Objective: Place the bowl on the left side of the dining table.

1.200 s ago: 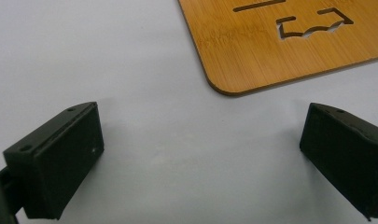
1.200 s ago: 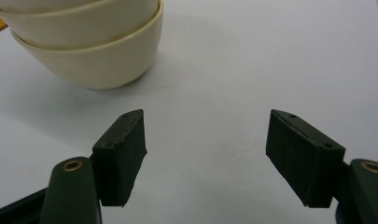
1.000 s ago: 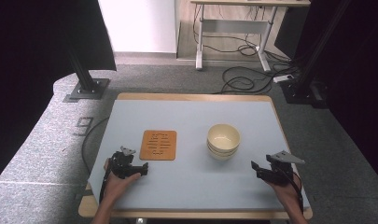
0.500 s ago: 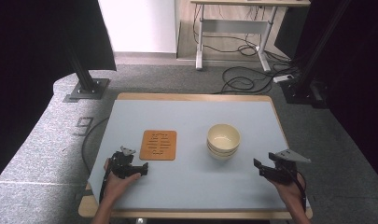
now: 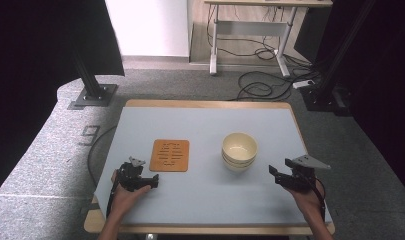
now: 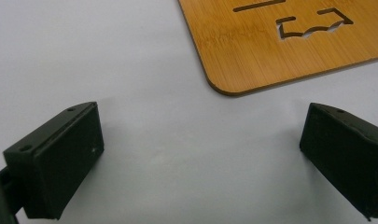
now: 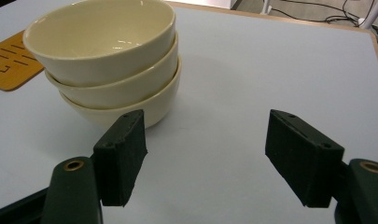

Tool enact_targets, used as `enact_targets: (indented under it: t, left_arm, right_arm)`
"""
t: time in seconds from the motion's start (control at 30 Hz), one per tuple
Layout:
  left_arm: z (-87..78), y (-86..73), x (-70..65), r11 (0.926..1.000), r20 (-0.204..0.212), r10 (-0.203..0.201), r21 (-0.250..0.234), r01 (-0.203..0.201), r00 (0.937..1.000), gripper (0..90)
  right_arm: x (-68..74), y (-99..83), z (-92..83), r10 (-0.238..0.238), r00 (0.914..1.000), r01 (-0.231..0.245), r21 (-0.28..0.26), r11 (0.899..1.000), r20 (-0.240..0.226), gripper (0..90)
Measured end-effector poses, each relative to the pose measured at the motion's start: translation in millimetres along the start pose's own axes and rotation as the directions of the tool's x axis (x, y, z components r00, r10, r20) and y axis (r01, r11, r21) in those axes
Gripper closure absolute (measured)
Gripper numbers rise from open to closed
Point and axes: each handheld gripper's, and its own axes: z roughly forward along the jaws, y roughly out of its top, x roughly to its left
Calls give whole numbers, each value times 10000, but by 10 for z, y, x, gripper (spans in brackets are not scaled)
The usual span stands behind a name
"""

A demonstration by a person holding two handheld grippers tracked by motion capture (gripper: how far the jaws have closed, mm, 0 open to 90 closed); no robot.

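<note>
A stack of three cream bowls stands right of the table's middle. Left of it lies a square bamboo trivet with cut-out slots. My left gripper rests low over the table near the front left, open, its jaws just short of the trivet's near corner with nothing between them. To the right of the bowls, near the front edge, my right gripper is open and empty, the bowl stack close ahead of its left jaw.
The pale blue tabletop has a wooden rim. Past its far edge are grey carpet, loose cables, a black stand base and a desk's legs.
The right gripper has drifted slightly right and toward the front edge. The left gripper, bowls and trivet have stayed put.
</note>
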Motion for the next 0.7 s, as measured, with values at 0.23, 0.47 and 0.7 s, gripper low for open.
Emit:
enact_targets:
  t: [0.23, 0.47, 0.7]
  left_arm:
    - [0, 0, 0, 10000, 0, 2, -2, -2, 10000, 0]
    - [1, 0, 1, 10000, 3, -6, -1, 6, 10000, 0]
    - [1, 0, 1, 10000, 2, -2, -3, 2, 10000, 0]
  right_arm:
    - [62, 97, 54, -142, 9999, 142, -21, 9999, -46, 288]
    - [70, 142, 91, -171, 9999, 171, -1, 9999, 3, 289]
    - [64, 206, 108, -95, 10000, 95, -154, 9998, -13, 289]
